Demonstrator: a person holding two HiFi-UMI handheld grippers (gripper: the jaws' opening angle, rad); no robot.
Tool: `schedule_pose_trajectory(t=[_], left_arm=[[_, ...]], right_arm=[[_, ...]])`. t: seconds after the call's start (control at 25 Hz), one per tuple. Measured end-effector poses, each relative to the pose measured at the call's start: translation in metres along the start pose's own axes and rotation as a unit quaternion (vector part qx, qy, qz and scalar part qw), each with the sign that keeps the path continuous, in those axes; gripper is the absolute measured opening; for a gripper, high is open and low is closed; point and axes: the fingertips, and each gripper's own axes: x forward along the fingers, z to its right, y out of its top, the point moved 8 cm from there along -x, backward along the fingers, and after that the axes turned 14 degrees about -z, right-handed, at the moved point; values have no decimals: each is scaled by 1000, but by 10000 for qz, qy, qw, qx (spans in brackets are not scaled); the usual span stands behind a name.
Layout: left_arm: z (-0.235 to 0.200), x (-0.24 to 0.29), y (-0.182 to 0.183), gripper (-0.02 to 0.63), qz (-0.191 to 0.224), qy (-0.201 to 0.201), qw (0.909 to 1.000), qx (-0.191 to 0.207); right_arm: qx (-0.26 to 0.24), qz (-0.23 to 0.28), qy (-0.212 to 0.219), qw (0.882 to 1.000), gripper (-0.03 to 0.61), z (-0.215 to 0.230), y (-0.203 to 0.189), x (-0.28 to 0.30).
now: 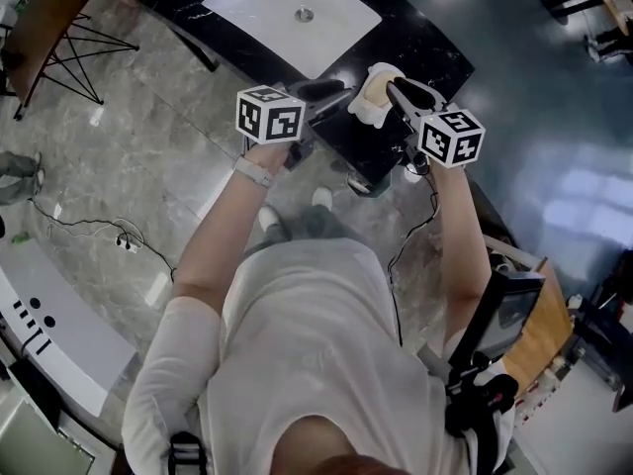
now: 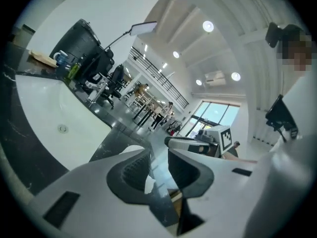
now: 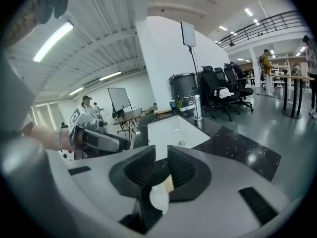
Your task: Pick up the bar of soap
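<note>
A cream-white lump, the bar of soap [image 1: 379,94], hangs over the black counter [image 1: 430,43] with my right gripper [image 1: 398,95] shut on it. In the right gripper view its jaws [image 3: 161,165] stand close together, with the pale soap [image 3: 161,195] showing low in the narrow gap. My left gripper [image 1: 331,90] is just left of the soap at about the same height. In the left gripper view its jaws [image 2: 158,170] stand apart with nothing pressed between the pads. A white scrap shows through the gap.
A white sink basin [image 1: 297,8] is set in the counter behind both grippers. A metal-legged stool [image 1: 45,28] stands on the marble floor at far left. Cables lie on the floor [image 1: 99,231]. Office chairs and a round bin [image 3: 185,90] stand beyond the counter.
</note>
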Motion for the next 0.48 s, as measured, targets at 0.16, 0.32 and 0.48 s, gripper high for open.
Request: schedule_pose_trajectory(t=[0.16,0.32,0.48], left_arm=[[-16,42,-2,100,-743,153,9971,82],[-33,72,-7,101,-1262,255,9917,19],[-47,95,-19,104,-1722,200,9848,-138]], right_arm=[[-365,-661,-92,9971,105,27,-8,19],[-704,-1206,-166,9901,129,48,-15,34],[-943,-1591,-181,9826,135,62,-18,43]])
